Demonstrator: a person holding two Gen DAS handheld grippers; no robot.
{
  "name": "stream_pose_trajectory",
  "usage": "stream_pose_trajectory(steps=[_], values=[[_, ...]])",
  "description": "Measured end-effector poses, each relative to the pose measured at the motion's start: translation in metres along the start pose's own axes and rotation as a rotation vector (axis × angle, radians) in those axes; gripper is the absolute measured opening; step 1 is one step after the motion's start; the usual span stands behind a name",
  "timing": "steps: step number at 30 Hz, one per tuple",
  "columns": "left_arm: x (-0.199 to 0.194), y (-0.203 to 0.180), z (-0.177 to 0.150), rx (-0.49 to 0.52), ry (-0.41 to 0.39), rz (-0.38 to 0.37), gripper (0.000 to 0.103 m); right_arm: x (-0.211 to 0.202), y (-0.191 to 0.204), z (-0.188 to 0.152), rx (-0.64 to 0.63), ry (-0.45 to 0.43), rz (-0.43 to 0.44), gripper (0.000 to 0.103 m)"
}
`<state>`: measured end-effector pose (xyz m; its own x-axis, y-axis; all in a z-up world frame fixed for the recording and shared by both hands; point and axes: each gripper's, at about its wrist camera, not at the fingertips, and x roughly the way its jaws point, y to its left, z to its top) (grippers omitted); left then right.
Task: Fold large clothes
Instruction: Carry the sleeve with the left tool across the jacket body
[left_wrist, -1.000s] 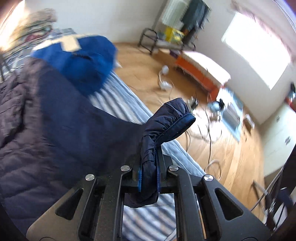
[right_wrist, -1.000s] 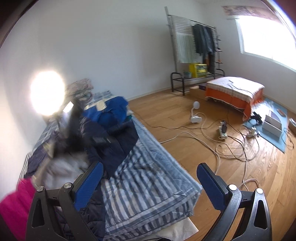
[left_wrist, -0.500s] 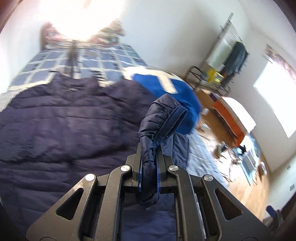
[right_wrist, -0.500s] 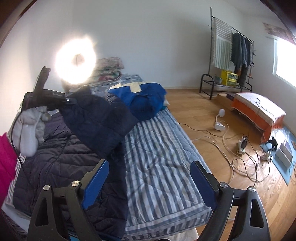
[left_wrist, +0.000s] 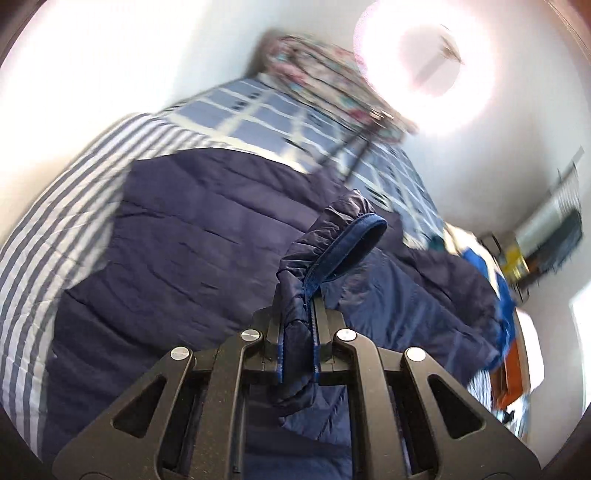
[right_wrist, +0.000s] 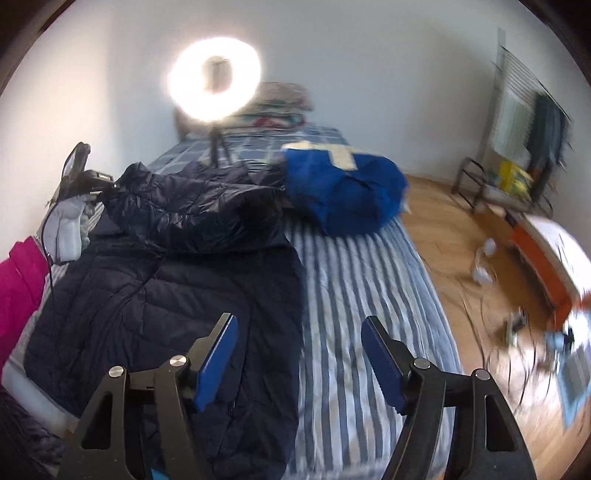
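Observation:
A dark navy quilted jacket (right_wrist: 155, 295) lies spread on the striped bed (right_wrist: 362, 288). In the left wrist view my left gripper (left_wrist: 297, 325) is shut on the jacket's sleeve cuff (left_wrist: 332, 251), which sticks up between the fingers above the jacket body (left_wrist: 192, 236). In the right wrist view the left gripper (right_wrist: 79, 181) holds that sleeve folded across the jacket's upper part at the left. My right gripper (right_wrist: 299, 354) is open and empty above the jacket's lower right edge.
A blue folded garment (right_wrist: 343, 192) lies on the bed beyond the jacket. A ring light on a tripod (right_wrist: 214, 81) stands at the bed's head by stacked bedding (right_wrist: 280, 107). Wooden floor with cables (right_wrist: 491, 302) and a clothes rack (right_wrist: 524, 136) are right.
My left gripper has carried the sleeve cuff from the bed's right edge across the jacket body to the left. My right gripper has swung toward the bed, its jaws a little narrower.

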<state>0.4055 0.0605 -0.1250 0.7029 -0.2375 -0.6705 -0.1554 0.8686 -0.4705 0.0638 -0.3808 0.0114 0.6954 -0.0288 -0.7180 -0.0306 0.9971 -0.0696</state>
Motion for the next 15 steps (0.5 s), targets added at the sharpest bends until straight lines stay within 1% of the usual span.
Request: stream_pose_trajectory(steps=[1,3,5,6,8,9,10,12,14,15], values=[[0.005,0.010,0.001,-0.013,-0.003,0.016,0.009,0.009,0.002,0.008,-0.014,-0.005,0.013,0.072],[0.012,0.025,-0.002,-0.030,0.009,0.034,0.009,0.040,0.004,0.032,-0.018,-0.008,0.068,0.072],[0.019,0.038,-0.007,-0.046,0.031,0.028,0.009,0.080,0.004,0.057,0.001,0.018,0.125,0.072],[0.014,0.041,-0.009,-0.046,0.032,0.031,0.009,0.103,0.003,0.069,0.012,0.030,0.134,0.072],[0.015,0.049,-0.015,-0.035,0.020,0.072,0.009,0.144,0.002,0.092,0.021,0.051,0.106,0.070],[0.015,0.050,-0.016,-0.039,0.016,0.081,0.009,0.164,0.000,0.105,0.032,0.056,0.092,0.069],[0.016,0.055,-0.018,-0.037,0.018,0.077,0.009,0.184,-0.002,0.116,0.051,0.070,0.110,0.069],[0.013,0.058,-0.024,-0.020,0.021,0.080,0.009,0.215,-0.006,0.129,0.083,0.103,0.174,0.070],[0.015,0.061,-0.027,0.002,0.028,0.064,0.009,0.248,-0.006,0.136,0.118,0.137,0.202,0.074],[0.014,0.061,-0.027,0.008,0.030,0.044,0.009,0.259,-0.007,0.137,0.127,0.150,0.200,0.075]])
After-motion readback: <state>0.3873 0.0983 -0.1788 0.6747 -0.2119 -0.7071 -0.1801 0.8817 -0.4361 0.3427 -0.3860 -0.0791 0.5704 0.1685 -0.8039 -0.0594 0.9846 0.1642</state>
